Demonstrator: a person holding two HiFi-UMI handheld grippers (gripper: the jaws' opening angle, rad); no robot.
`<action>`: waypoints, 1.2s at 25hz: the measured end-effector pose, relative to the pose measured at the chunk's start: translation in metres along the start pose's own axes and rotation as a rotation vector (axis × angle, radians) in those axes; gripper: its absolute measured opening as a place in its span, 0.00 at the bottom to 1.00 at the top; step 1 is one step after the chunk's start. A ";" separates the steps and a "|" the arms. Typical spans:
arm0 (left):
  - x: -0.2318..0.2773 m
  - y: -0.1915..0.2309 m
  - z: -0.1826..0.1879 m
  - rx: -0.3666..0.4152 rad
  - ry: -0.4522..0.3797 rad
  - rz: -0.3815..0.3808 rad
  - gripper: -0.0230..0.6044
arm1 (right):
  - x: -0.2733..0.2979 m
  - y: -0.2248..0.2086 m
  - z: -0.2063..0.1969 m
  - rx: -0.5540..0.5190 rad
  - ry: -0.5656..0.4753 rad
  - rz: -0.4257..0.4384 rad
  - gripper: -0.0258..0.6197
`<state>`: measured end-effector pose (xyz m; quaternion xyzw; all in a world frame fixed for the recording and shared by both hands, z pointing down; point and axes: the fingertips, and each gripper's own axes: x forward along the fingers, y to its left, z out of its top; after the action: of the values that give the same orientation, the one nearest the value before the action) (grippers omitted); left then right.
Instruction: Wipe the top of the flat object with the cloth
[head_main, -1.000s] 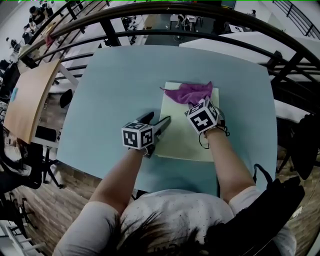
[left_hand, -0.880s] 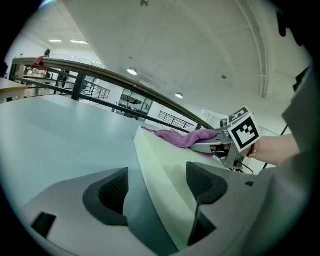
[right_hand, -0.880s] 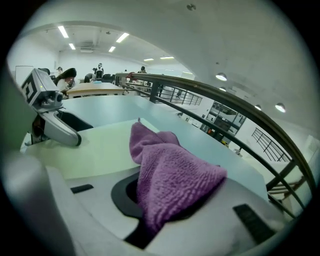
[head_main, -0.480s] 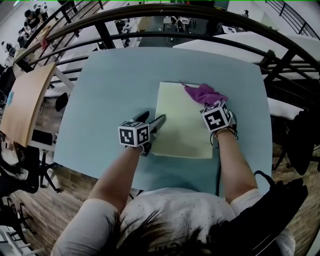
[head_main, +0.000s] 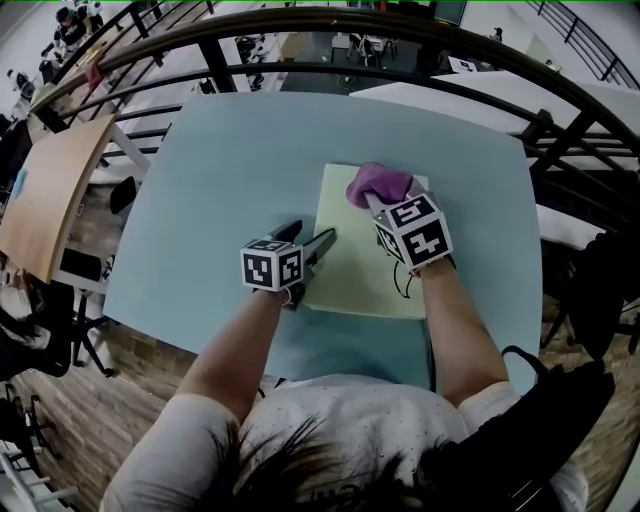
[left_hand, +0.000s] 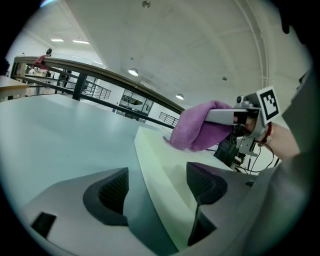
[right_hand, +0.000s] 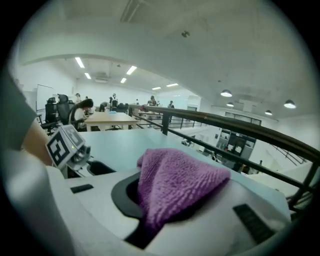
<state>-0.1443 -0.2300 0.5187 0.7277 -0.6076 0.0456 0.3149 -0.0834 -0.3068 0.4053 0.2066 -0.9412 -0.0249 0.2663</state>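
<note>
Clenched on the purple cloth (head_main: 375, 183) in the right gripper (head_main: 383, 203), resting it at the far end of the pale flat object (head_main: 355, 275) on the tabletop (head_main: 230, 160). Spread apart in the left gripper (head_main: 308, 240), straddling the object's near-left edge, gripping nothing. Runs lengthwise away from the person, most of the top lying nearward of the cloth; likely calls for a pull toward the body.
</note>
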 end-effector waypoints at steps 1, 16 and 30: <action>0.000 0.000 0.000 0.000 -0.001 0.000 0.60 | 0.003 0.012 0.011 -0.014 -0.030 0.031 0.09; -0.003 0.005 -0.001 0.011 -0.002 0.008 0.60 | 0.046 0.070 -0.069 -0.149 0.300 0.107 0.09; -0.003 0.006 -0.001 0.004 0.004 0.010 0.60 | -0.001 0.004 -0.110 -0.060 0.366 -0.082 0.09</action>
<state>-0.1500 -0.2275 0.5205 0.7253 -0.6104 0.0496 0.3145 -0.0273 -0.2961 0.4994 0.2377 -0.8666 -0.0258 0.4379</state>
